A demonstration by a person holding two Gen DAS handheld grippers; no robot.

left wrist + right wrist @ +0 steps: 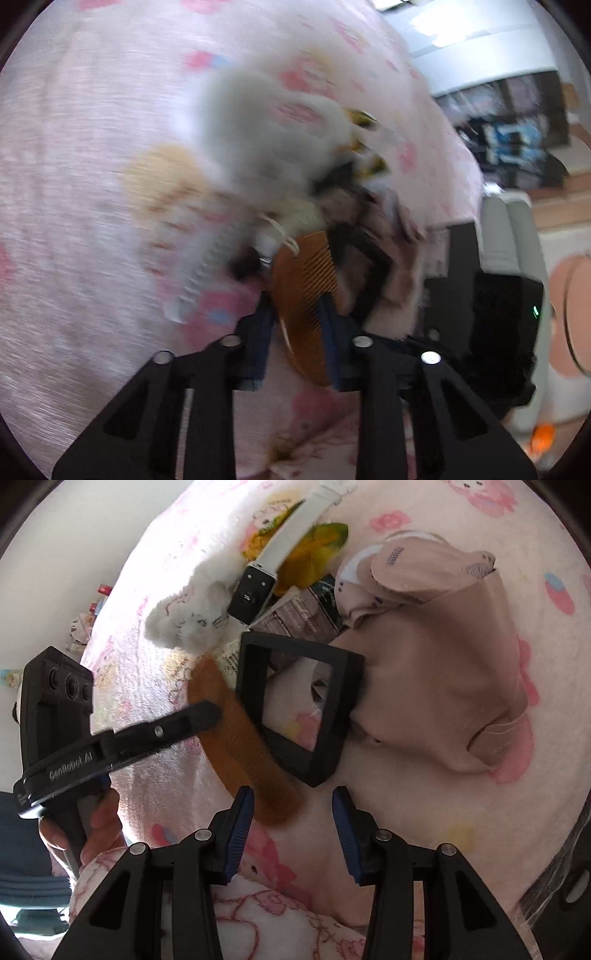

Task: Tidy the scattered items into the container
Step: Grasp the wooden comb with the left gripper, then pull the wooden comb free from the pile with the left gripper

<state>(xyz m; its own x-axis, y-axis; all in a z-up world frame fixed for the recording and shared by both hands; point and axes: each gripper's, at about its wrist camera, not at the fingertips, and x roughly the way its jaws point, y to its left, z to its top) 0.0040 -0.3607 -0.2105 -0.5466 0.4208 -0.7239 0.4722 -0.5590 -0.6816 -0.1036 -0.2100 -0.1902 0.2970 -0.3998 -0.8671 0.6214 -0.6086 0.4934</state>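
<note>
Pink cartoon-print blanket (461, 834) covers the bed, with a beige fabric pouch (439, 672) on it, its mouth touching the open black square frame (295, 705); I can't tell which one is the container. My left hand-held gripper (295, 325) is clamped on the brown comb (236, 746), which lies just beside the frame; my right hand-held gripper (293, 816) hangs wide open, holding nothing. Behind the frame lie a white-strap smartwatch (266, 576), a white fluffy toy (188, 624) and yellow-green packets (314, 550).
</note>
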